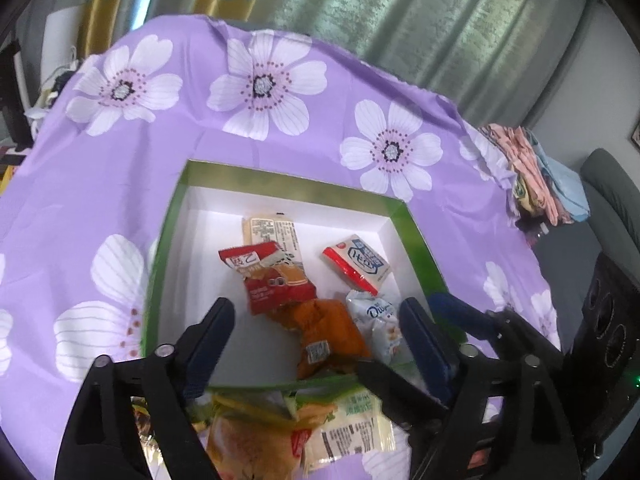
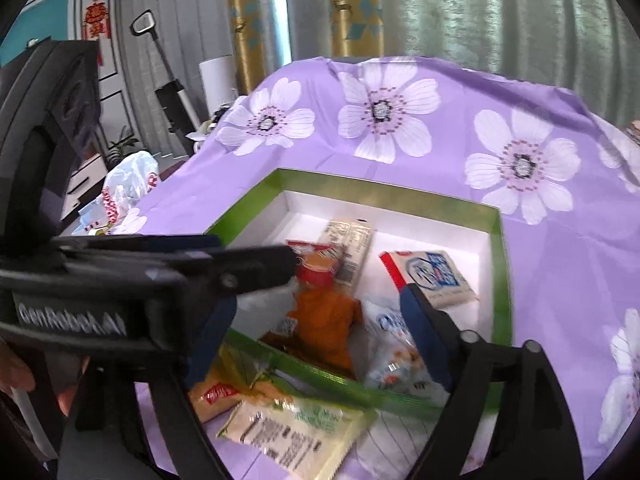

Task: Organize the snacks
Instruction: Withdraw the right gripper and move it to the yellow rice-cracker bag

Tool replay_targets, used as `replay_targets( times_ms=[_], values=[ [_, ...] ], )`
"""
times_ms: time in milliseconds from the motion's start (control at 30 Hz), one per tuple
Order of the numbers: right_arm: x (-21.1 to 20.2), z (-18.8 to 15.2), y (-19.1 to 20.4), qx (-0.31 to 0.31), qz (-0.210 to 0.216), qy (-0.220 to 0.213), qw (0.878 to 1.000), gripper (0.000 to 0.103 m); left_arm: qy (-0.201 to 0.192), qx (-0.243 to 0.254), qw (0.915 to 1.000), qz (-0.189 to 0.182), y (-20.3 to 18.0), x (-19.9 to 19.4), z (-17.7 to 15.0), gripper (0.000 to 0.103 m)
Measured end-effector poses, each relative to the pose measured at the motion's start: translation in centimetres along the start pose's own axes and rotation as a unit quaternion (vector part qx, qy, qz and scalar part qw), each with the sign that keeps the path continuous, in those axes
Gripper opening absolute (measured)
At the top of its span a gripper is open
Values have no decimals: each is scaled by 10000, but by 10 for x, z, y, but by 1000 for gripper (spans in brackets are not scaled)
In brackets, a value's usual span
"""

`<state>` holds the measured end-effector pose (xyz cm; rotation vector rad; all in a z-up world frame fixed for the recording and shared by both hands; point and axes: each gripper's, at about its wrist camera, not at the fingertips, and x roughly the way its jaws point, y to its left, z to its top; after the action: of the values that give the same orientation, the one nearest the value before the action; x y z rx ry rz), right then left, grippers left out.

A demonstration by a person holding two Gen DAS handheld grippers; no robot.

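Green-rimmed box (image 1: pixel 416 232) with a white inside sits on a table under a purple cloth with white flowers (image 1: pixel 280 128). Inside the box: a cream bar packet (image 1: pixel 276 232) at the far side, printed side up; a red snack packet (image 1: pixel 272 276) lying partly over it; an orange packet (image 1: pixel 328 332) nearer, touching the red one; a white-and-blue puffy packet (image 1: pixel 378 320) just right of the orange; a flat red-and-white packet (image 1: pixel 358 262) toward the right wall, apart from the red snack packet. Left gripper (image 1: pixel 316 320) hangs over the near half of the box, fingers spread wide, nothing between them; the orange packet shows in the gap below. Right gripper (image 2: pixel 320 320) is also over the near edge of the box, fingers parted and empty; the left gripper's body crosses its view from the left. Outside the box, against its near wall on the cloth: a yellow packet with a red label (image 2: pixel 218 394) and a pale green-and-cream packet (image 2: pixel 296 432), the two overlapping. Folded pink and blue cloths (image 1: pixel 548 176) lie off the table's far right corner. A white plastic bag with red print (image 2: pixel 124 188) sits beyond the table's left side. Grey-green curtains (image 2: pixel 480 8) hang behind.
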<state>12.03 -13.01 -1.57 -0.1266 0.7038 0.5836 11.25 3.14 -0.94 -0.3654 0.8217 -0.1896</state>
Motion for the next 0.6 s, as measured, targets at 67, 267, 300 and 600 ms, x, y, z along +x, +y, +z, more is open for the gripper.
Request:
replay_targets(
  times_ms=[67,267,300,600],
  values=[
    [-10,-4,0,36,-83,-14,10000,87,-50,-57,10000,-10,0,-10,-4,96],
    [-45,-17,4,108,-303,-142,9994,96,-123,-121,9998,-33,-4,-36,-18,98],
    [-49,-18,5,105,-331,-149,9993,96,-137,-127,9998,-23,-4,-40,-21,98],
    [-92,-34,12,211,-506,-292,9981,97,-242,-40,9997,85,-16,-77,-49,99]
  ],
)
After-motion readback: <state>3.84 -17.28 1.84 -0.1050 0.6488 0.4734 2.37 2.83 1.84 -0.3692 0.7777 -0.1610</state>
